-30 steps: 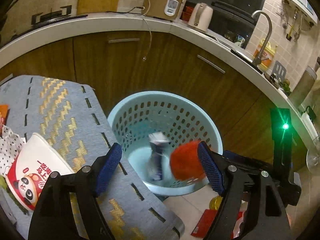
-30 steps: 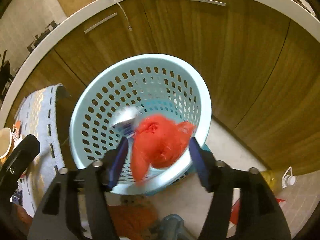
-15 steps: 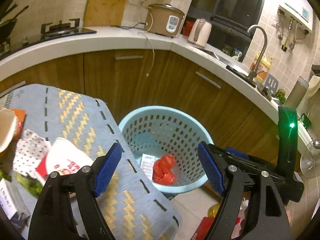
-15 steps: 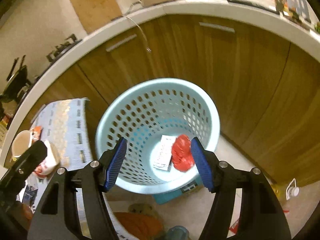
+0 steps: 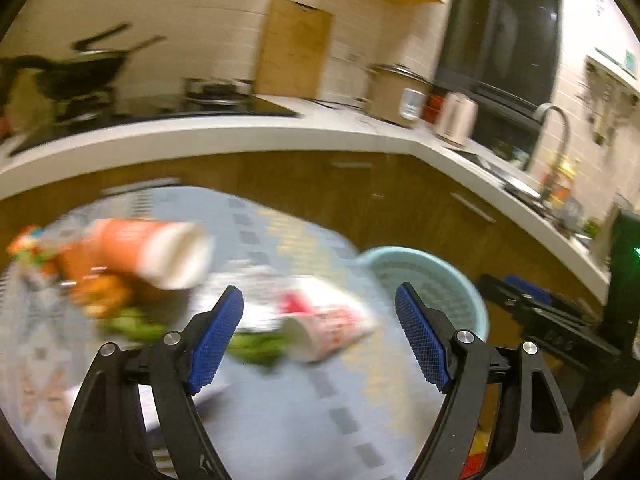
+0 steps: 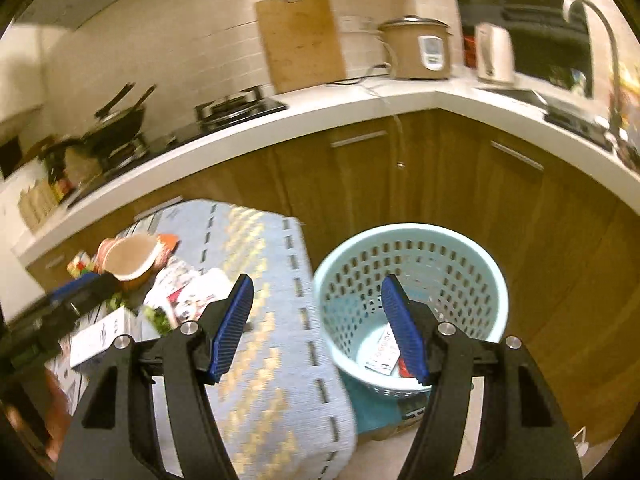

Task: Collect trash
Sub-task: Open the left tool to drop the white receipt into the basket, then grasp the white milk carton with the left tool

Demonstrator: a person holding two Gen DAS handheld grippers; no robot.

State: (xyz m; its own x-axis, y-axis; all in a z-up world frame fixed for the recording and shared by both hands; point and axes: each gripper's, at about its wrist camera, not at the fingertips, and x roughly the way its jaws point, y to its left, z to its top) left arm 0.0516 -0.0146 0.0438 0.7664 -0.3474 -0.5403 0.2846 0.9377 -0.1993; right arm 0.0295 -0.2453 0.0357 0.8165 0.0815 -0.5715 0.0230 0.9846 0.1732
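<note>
Home kitchen: curved white counter [image 6: 352, 104] w/ wood cabinets [image 6: 460, 184] below, gas hob [image 6: 236, 108] + wok [image 6: 120, 124], rice cooker [image 6: 416, 48], kettle [image 6: 494, 54], sink tap [image 6: 596, 32], cutting board [image 6: 300, 40] vs tiled wall.

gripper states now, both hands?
Left gripper: open, nothing between its pads.
Right gripper: open, holding nothing.

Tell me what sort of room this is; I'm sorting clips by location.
A home kitchen, most likely. A wok sits on a stove, a rice cooker and kettle stand on the white counter, and a tap curves up at the right.
</note>
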